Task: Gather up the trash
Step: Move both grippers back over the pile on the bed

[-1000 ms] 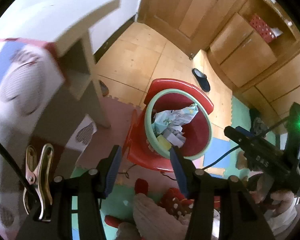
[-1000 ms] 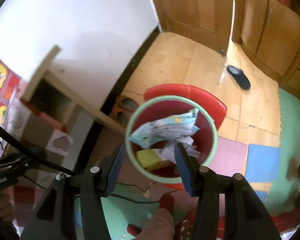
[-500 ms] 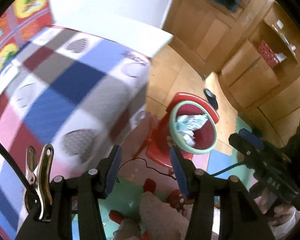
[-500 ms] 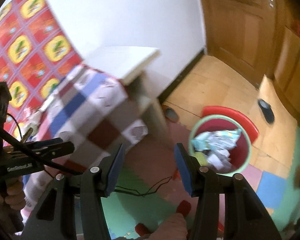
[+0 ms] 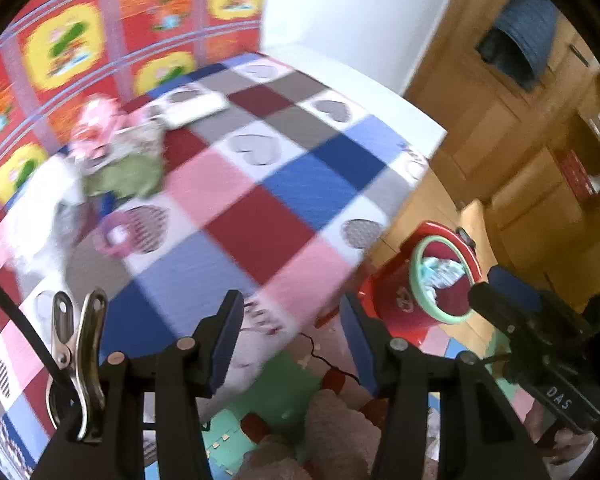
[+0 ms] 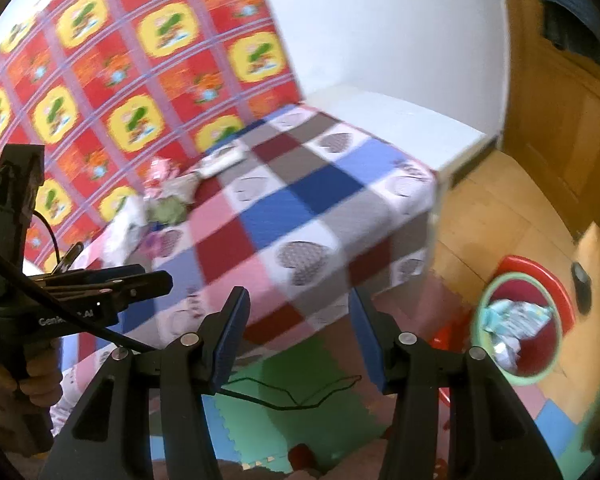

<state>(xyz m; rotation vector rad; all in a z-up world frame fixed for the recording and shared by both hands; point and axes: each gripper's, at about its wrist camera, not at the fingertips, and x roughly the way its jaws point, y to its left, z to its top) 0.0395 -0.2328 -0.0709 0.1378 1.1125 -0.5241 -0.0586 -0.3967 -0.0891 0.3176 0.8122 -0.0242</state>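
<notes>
Meanwhile both views had swung up from the bin (image 5: 440,280) to the bench (image 5: 260,208); left gripper (image 5: 290,336) and right gripper (image 6: 298,334) were released, empty, facing the far-left trash (image 5: 120,160) still uncollected.

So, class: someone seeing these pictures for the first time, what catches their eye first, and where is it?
First the checked cloth with hearts spread over the table, filling the middle. Behind it hangs a red and yellow patterned wall covering. On the floor to the right stands a red bin with a green rim, holding crumpled wrappers.
</notes>
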